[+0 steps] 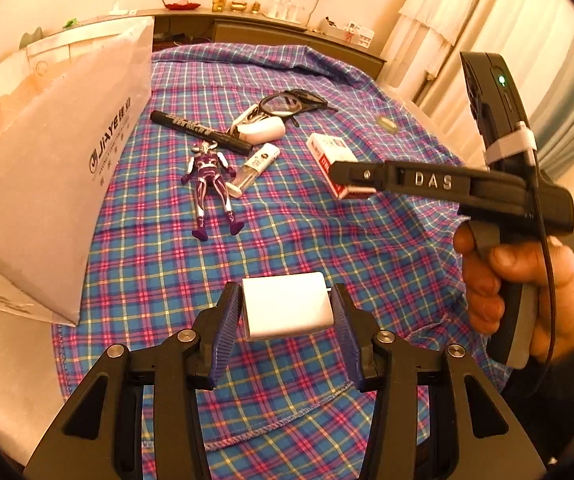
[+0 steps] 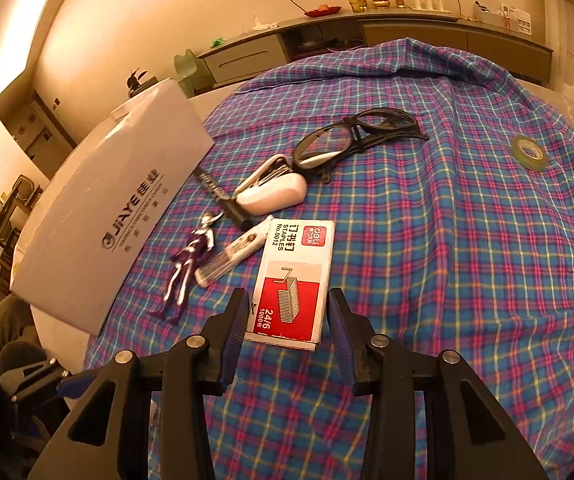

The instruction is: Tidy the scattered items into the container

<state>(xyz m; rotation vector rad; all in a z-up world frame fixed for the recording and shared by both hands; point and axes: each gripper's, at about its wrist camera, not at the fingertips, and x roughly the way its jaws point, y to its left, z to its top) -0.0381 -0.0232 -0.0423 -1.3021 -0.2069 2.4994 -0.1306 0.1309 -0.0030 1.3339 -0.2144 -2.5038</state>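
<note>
Holding a plain white block (image 1: 285, 306) between its blue pads, my left gripper (image 1: 285, 312) hangs above the near edge of the plaid-covered table (image 1: 367, 264). My right gripper (image 2: 285, 328) straddles the red-and-white staple box (image 2: 293, 276); whether its pads touch it I cannot tell. A purple figure (image 2: 187, 258), marker (image 1: 201, 131), white stapler (image 2: 273, 196), small tube (image 2: 235, 250) and glasses (image 2: 351, 140) crowd toward the white container (image 1: 55, 168) at the left edge. Only the right view shows the tape roll (image 2: 529, 152) clearly.
</note>
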